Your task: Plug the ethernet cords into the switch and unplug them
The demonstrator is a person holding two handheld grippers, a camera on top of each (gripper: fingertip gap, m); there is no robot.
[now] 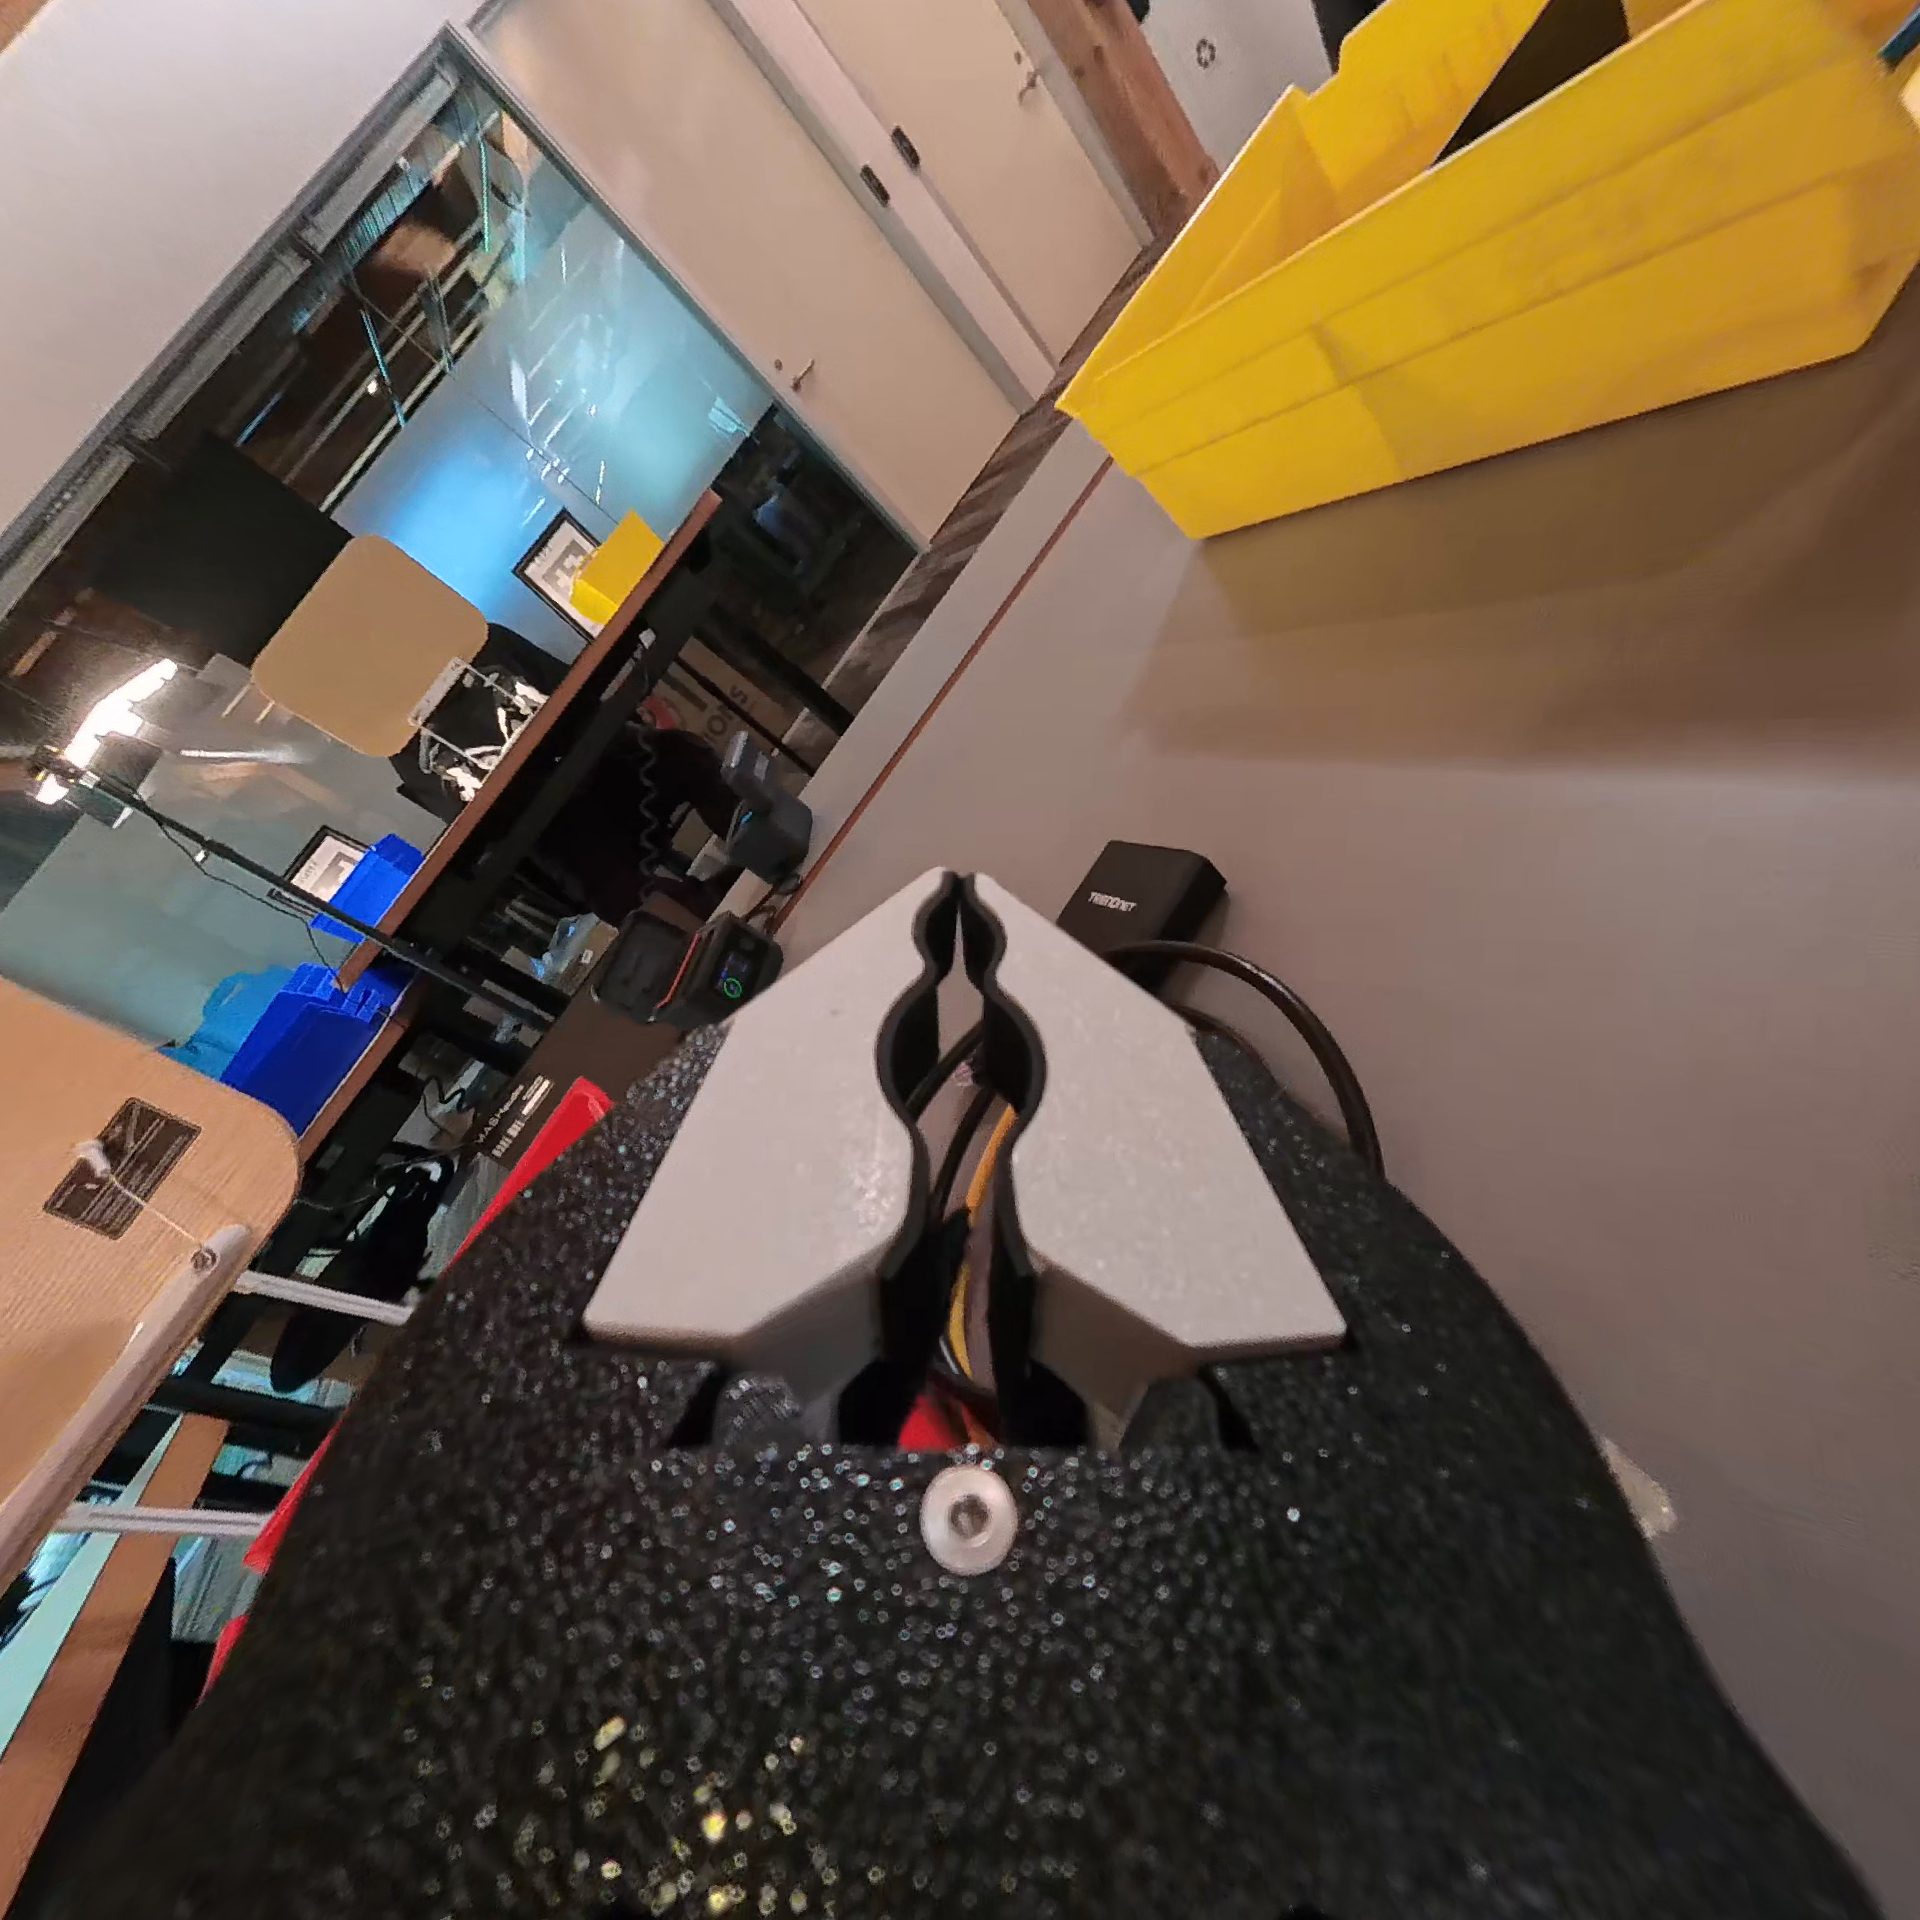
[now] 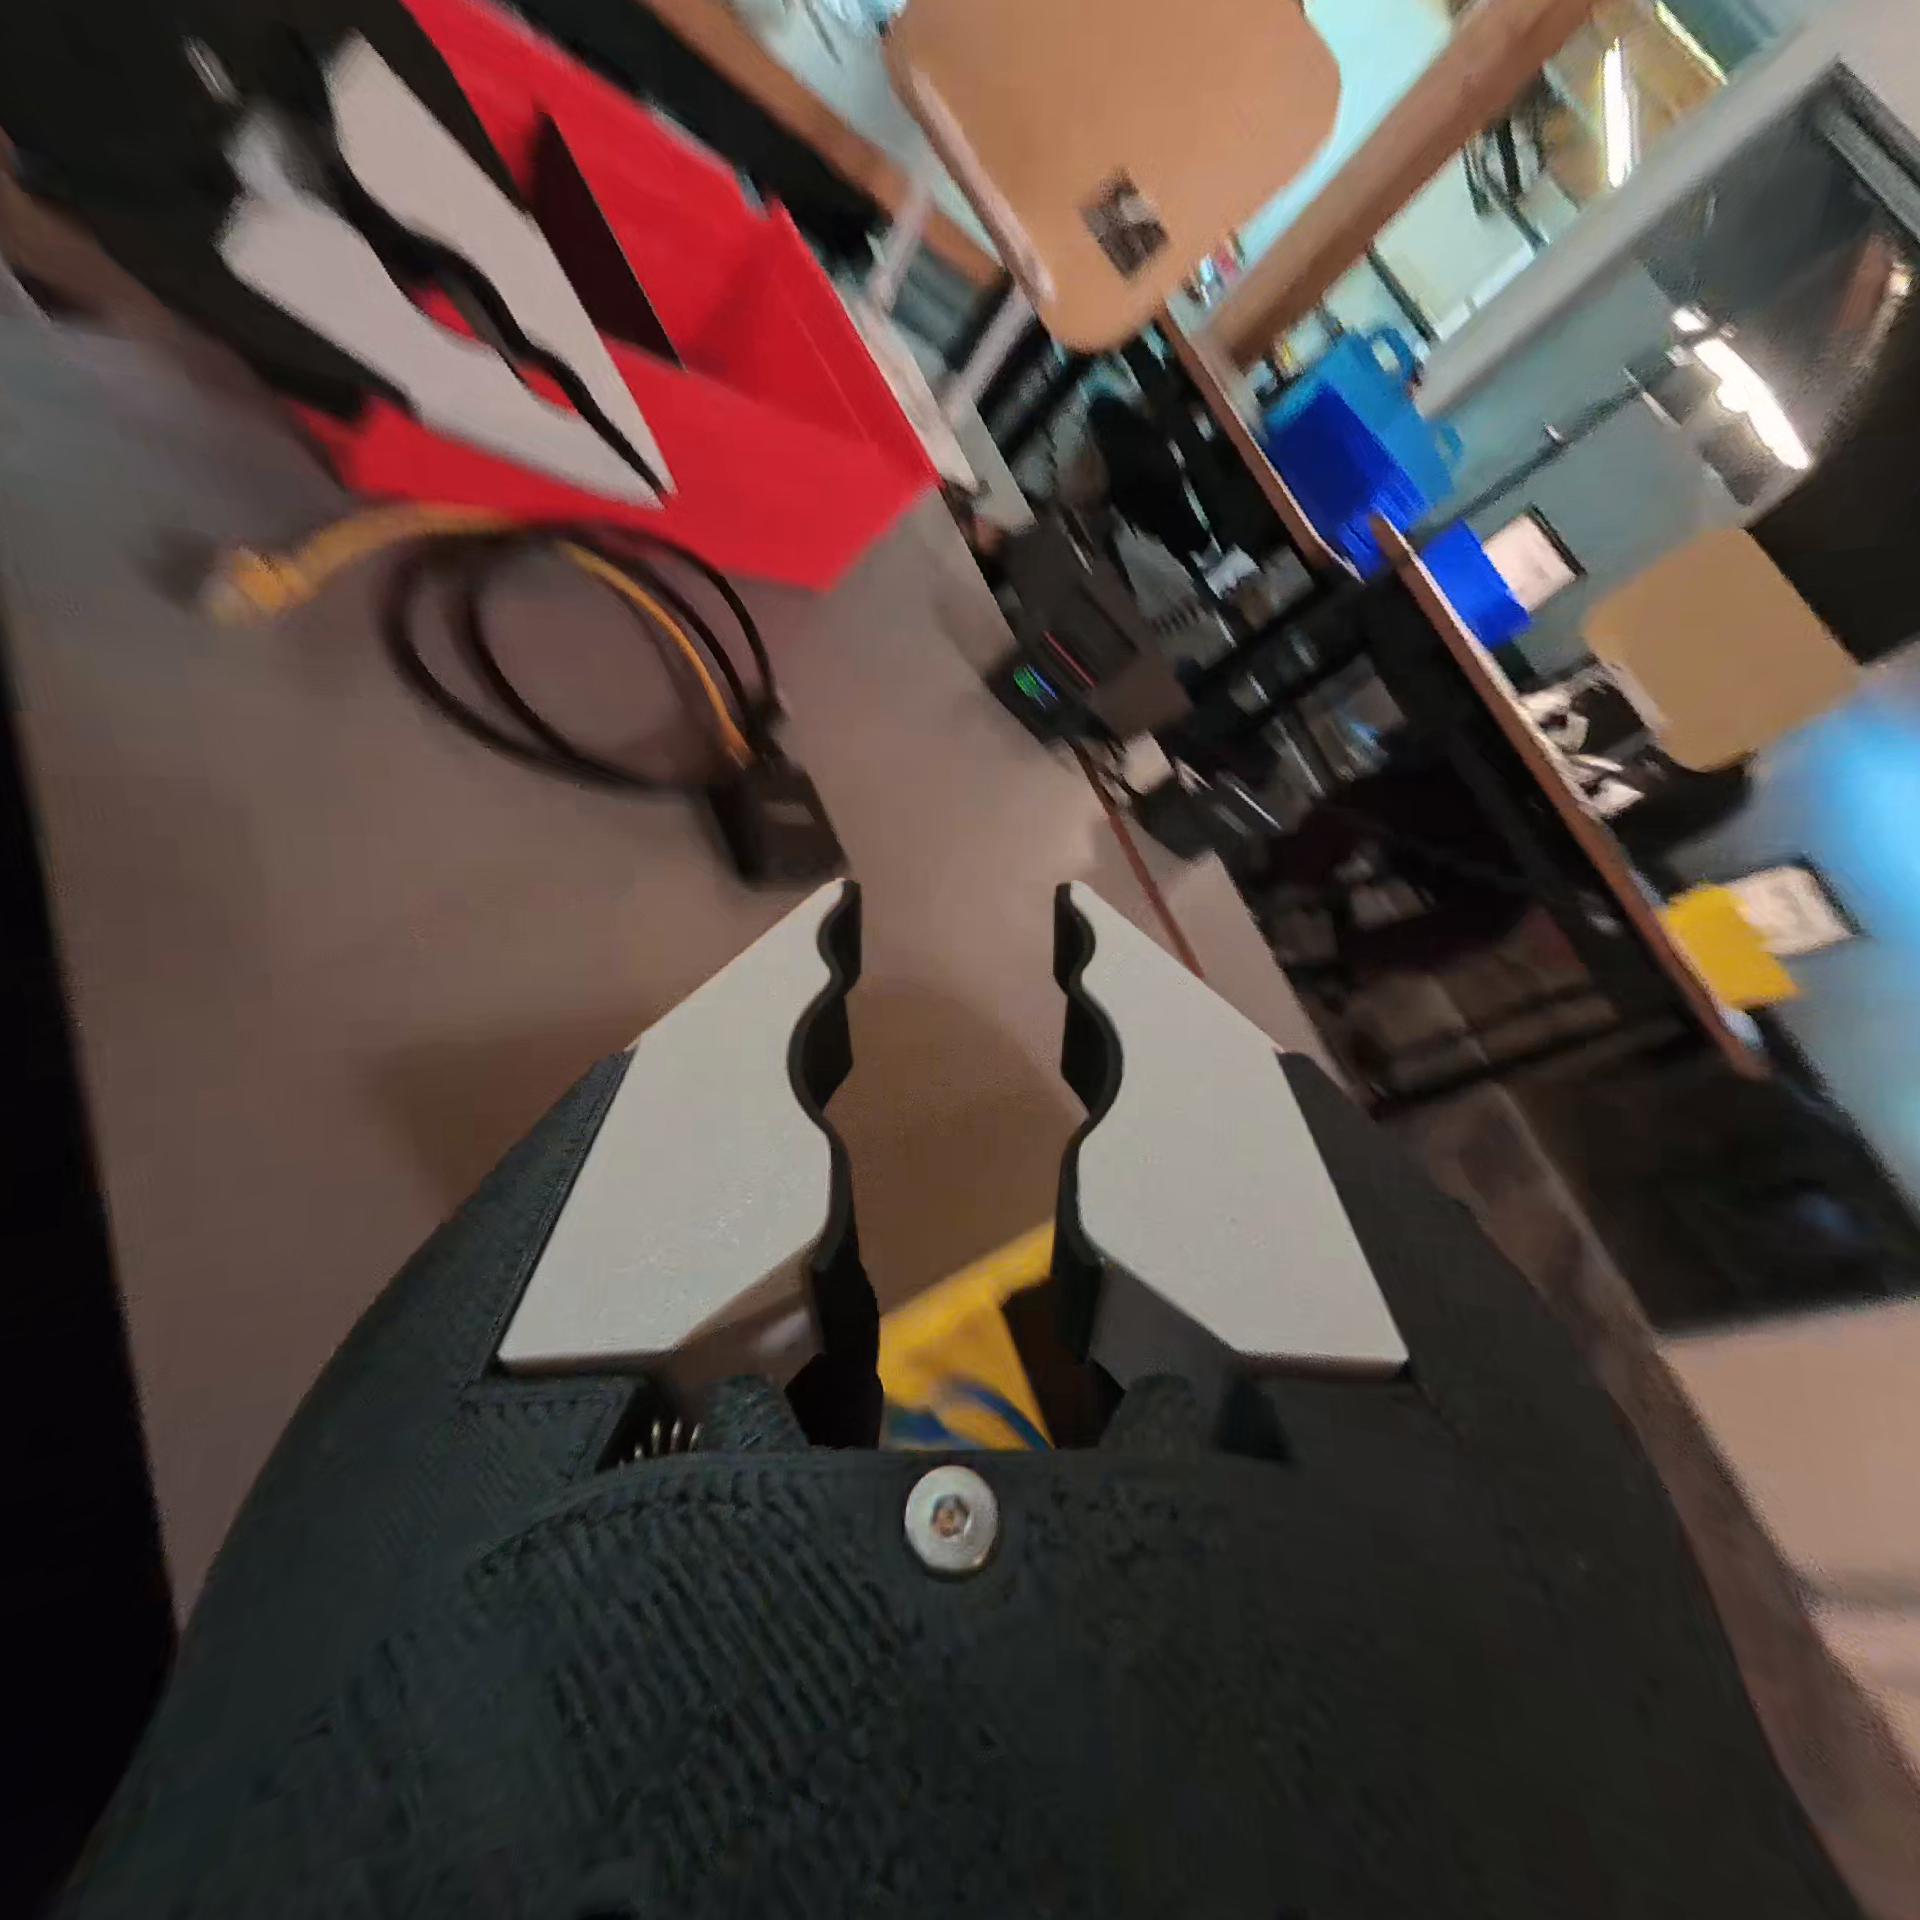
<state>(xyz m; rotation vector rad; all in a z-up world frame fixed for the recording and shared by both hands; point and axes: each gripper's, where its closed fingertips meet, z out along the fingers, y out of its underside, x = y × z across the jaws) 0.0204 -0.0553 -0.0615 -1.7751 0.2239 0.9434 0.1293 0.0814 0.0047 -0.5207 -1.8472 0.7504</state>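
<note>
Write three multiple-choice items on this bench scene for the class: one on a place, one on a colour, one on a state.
1. Where does the small black switch box sit?
A. in the red bin
B. on the grey tabletop
C. on a chair

2. What colour is the free plug lying on the table?
A. orange-yellow
B. green
C. white

3. How are the right tongs?
A. shut on a cord
B. shut, empty
C. open, empty

Answers: B, the box rests on bare table; A, the plug end shows orange-yellow; C, a clear gap, nothing between the tips.

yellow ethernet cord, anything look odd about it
One end of the yellow ethernet cord lies loose on the grey table, not in the small black switch. Motion blur hides whether its other end is plugged in.
</note>
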